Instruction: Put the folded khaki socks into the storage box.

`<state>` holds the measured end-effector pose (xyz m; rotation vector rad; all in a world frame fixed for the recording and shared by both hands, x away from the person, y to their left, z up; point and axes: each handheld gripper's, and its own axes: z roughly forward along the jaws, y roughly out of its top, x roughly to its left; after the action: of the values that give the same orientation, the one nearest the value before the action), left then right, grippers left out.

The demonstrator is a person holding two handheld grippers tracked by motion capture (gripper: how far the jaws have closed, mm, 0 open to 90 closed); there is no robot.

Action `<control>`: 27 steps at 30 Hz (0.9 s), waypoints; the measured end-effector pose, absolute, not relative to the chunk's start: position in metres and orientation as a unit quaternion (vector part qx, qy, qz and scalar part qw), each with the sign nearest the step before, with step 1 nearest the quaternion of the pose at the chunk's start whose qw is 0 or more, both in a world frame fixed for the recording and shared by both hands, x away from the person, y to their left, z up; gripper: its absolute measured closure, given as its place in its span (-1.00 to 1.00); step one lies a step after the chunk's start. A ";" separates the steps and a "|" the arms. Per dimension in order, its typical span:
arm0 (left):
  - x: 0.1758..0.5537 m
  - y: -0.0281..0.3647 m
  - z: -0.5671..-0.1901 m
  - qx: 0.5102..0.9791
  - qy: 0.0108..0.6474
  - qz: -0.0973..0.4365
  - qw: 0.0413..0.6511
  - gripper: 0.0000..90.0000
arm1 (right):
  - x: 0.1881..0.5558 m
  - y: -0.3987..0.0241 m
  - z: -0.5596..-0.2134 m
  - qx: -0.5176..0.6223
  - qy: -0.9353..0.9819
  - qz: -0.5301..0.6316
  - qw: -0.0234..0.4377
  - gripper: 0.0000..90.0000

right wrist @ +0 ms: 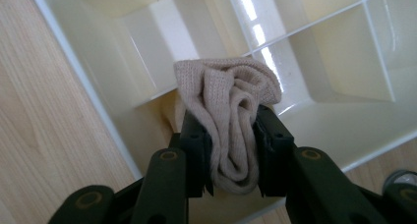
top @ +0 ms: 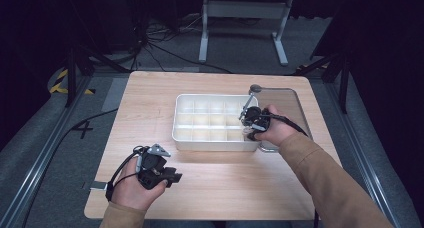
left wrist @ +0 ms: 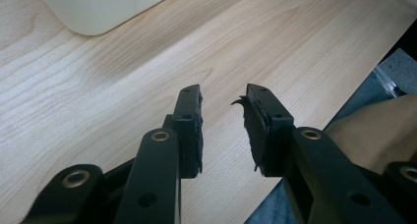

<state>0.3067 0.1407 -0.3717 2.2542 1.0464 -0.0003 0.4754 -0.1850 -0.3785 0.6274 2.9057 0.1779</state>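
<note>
A white divided box (top: 176, 125) with several compartments stands in the middle of the wooden table (top: 150, 95). My right gripper (top: 248, 132) hangs over the box's near right corner. In the right gripper view, my right gripper (right wrist: 231, 113) is shut on a bunched beige knitted sock (right wrist: 231, 101), held above a corner compartment of the box (right wrist: 98, 47). My left gripper (top: 172, 179) rests near the table's front edge, left of centre, jaws apart. Nothing lies between its pads (left wrist: 194, 130) in the left gripper view, where a corner of the box (left wrist: 93, 13) shows at top left.
A clear lid with a grey knob (top: 255, 88) lies to the right of the box. The table's front edge is close beside the left gripper (left wrist: 223, 106). A grey stand (top: 244, 10) and cables lie on the floor beyond the table.
</note>
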 end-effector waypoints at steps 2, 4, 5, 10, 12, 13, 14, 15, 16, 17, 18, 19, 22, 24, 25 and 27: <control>0.307 0.140 -0.372 0.859 0.399 -0.001 0.322 0.52 | 0.475 -0.185 -0.381 0.213 0.972 0.059 0.081 0.55; 0.307 0.140 -0.372 0.859 0.398 -0.001 0.321 0.52 | 0.476 -0.185 -0.383 0.214 0.972 0.056 0.082 0.55; 0.307 0.140 -0.372 0.861 0.395 -0.002 0.320 0.52 | 0.477 -0.185 -0.385 0.216 0.972 0.054 0.079 0.55; 0.307 0.140 -0.373 0.862 0.394 0.000 0.318 0.51 | 0.479 -0.185 -0.391 0.219 0.971 0.052 0.077 0.54; 0.307 0.139 -0.373 0.862 0.395 0.000 0.319 0.51 | 0.480 -0.186 -0.395 0.221 0.971 0.052 0.076 0.54; 0.307 0.139 -0.373 0.862 0.394 0.000 0.319 0.51 | 0.481 -0.186 -0.397 0.220 0.971 0.052 0.076 0.54; 0.307 0.139 -0.373 0.862 0.395 -0.001 0.319 0.51 | 0.482 -0.186 -0.398 0.223 0.971 0.049 0.074 0.54; 0.307 0.139 -0.373 0.861 0.395 -0.001 0.319 0.51 | 0.483 -0.186 -0.399 0.224 0.970 0.052 0.074 0.54; 0.307 0.139 -0.373 0.862 0.394 -0.003 0.318 0.51 | 0.483 -0.186 -0.400 0.228 0.970 0.051 0.071 0.54; 0.307 0.139 -0.373 0.863 0.393 -0.003 0.318 0.51 | 0.484 -0.187 -0.400 0.232 0.969 0.052 0.067 0.54; 0.307 0.138 -0.373 0.862 0.393 -0.003 0.319 0.51 | 0.485 -0.187 -0.401 0.232 0.969 0.052 0.066 0.54; 0.307 0.138 -0.373 0.862 0.393 -0.003 0.319 0.51 | 0.486 -0.187 -0.401 0.235 0.968 0.053 0.063 0.53; 0.307 0.138 -0.373 0.863 0.393 -0.003 0.318 0.51 | 0.486 -0.188 -0.401 0.239 0.968 0.053 0.062 0.53; 0.307 0.138 -0.373 0.863 0.393 -0.002 0.319 0.51 | 0.486 -0.188 -0.401 0.240 0.967 0.054 0.062 0.52; 0.307 0.138 -0.373 0.862 0.393 -0.002 0.320 0.51 | 0.485 -0.188 -0.401 0.237 0.968 0.057 0.063 0.52; 0.307 0.138 -0.372 0.862 0.392 -0.003 0.320 0.51 | 0.485 -0.189 -0.401 0.232 0.969 0.060 0.064 0.49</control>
<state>0.3066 0.1384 -0.3724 2.2665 1.0314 -0.0082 0.4851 -0.1892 -0.4007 0.7008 2.9260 0.1812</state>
